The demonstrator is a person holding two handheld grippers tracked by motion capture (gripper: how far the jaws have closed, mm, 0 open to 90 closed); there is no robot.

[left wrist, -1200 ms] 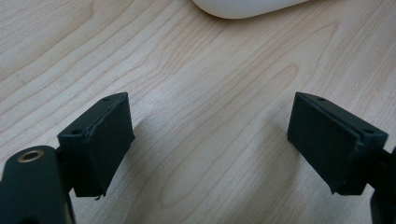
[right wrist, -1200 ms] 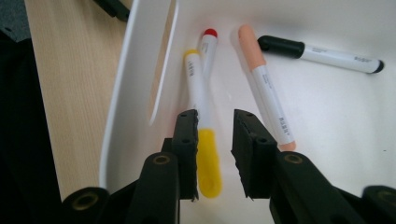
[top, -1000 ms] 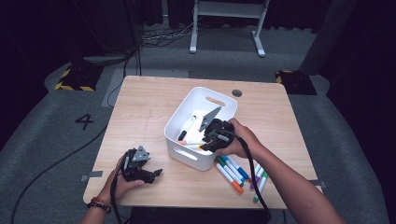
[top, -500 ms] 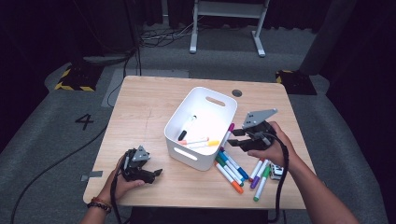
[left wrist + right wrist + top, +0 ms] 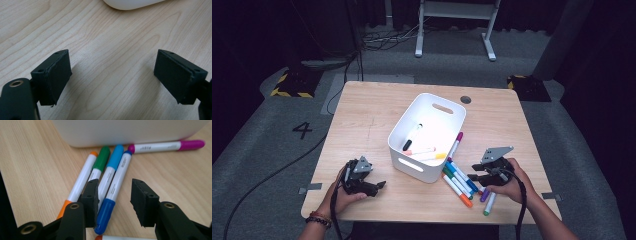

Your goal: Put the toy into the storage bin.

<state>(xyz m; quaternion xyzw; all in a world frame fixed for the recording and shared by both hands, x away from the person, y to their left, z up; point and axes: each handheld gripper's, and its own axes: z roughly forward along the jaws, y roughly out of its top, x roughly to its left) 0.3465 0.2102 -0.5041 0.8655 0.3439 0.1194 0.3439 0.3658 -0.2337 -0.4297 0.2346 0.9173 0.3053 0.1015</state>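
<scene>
My right tongs [image 5: 113,202], jaws just opening and empty, straddle the blue-capped marker [image 5: 113,195] lying among the loose markers beside the white bin [image 5: 427,137] for collection, while my left tongs [image 5: 112,77] rest wide open on the table [image 5: 362,115].

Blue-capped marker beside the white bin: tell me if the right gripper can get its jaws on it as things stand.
Probably yes. The right gripper has just been opening, its jaws astride the blue-capped marker without pressing it; nothing lies above, though the neighbouring light-blue marker crowds one side.
</scene>
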